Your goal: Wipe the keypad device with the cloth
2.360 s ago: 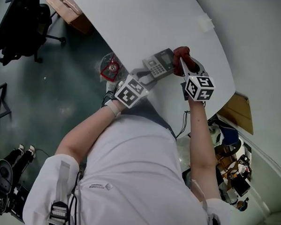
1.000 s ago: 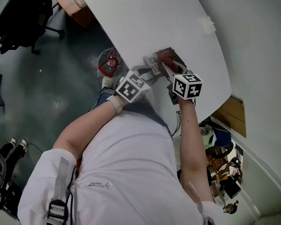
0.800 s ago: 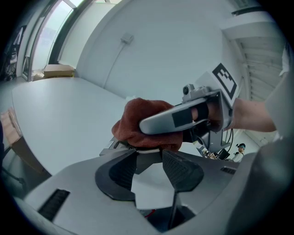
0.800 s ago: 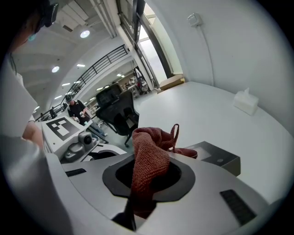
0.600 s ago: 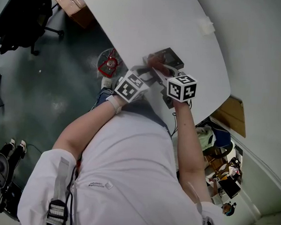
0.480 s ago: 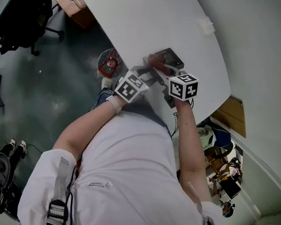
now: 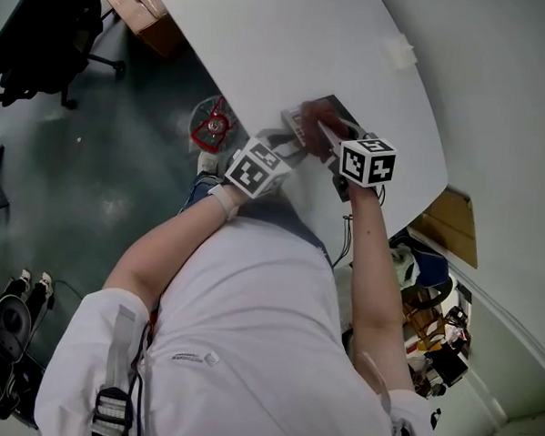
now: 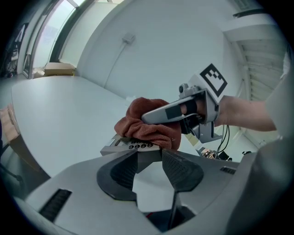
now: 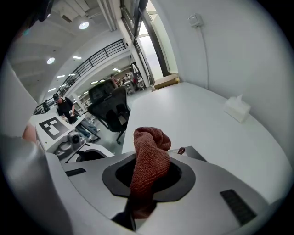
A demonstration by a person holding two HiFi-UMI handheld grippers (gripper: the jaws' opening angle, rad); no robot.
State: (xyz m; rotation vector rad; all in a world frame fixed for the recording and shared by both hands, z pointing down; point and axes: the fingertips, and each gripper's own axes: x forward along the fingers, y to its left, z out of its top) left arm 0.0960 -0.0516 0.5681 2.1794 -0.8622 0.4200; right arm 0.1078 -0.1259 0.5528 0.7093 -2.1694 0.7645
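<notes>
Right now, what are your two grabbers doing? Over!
Left gripper shut on the keypad, holding it steady. Right gripper shut on the cloth, cloth pressed on top of it. Nothing in the way.

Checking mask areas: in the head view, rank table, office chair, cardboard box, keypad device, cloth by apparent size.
1. table
2. office chair
3. cardboard box
4. keypad device and cloth: both small, overlapping, motion-blurred; not ranking them.

left gripper (image 8: pixel 149 158) jaws: gripping keypad device (image 8: pixel 133 146) | cloth (image 8: pixel 148 125): on it
</notes>
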